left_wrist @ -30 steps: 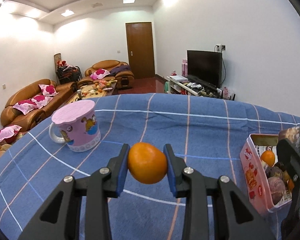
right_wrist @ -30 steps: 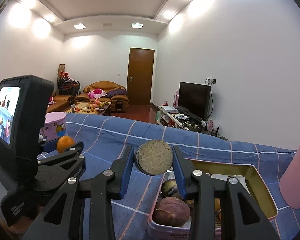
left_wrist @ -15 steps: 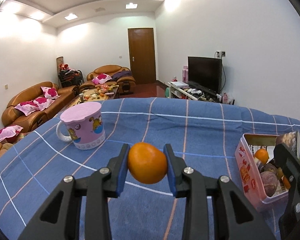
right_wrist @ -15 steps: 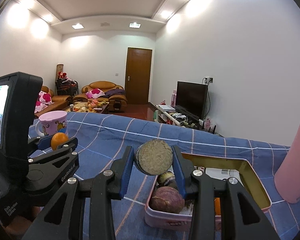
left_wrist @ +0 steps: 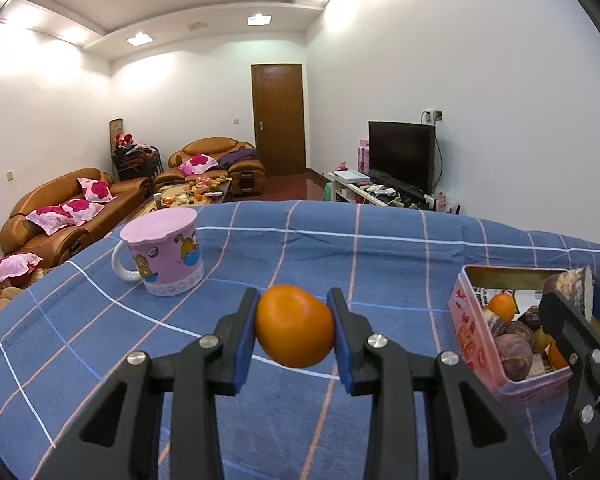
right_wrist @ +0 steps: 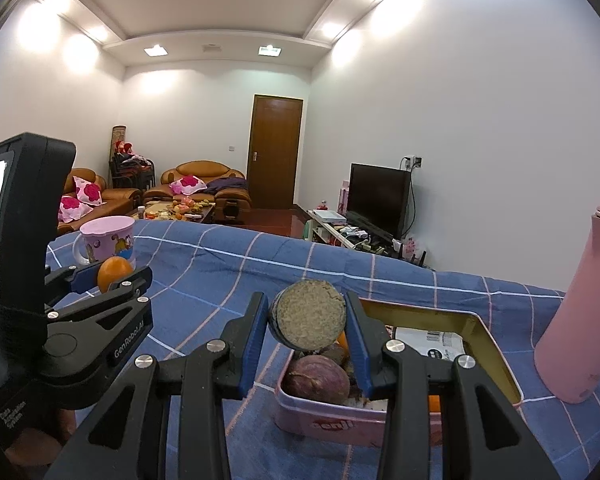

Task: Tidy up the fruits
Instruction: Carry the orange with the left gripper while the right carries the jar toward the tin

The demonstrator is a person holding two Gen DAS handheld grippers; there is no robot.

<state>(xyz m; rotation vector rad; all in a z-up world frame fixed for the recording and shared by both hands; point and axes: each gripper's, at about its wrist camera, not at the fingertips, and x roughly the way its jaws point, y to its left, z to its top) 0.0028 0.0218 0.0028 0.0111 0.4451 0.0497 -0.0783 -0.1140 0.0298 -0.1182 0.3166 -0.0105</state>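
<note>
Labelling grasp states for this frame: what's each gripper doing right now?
Left gripper: closed on the orange, held above the blue cloth.
Right gripper: closed on a round, flat-faced brownish fruit, over the pink tin.

Left wrist view: mug [left_wrist: 162, 256] on table [left_wrist: 380, 256] at 10 o'clock, w/ lid on top. Orange [left_wrist: 294, 326] dead centre btwn pads of left gripper [left_wrist: 294, 330], above the cloth. Tin [left_wrist: 508, 344] at 3 o'clock, several fruits in it. Right gripper [right_wrist: 310, 326] above the tin's near end, w/ a cut fruit [right_wrist: 310, 316] btwn its pads. Bottle [right_wrist: 580, 312] upright just right of tin, 3 o'clock in right wrist view. Sofas [left_wrist: 60, 216] & TV [left_wrist: 402, 156] beyond table's far edge, 9 & 1 o'clock.
</note>
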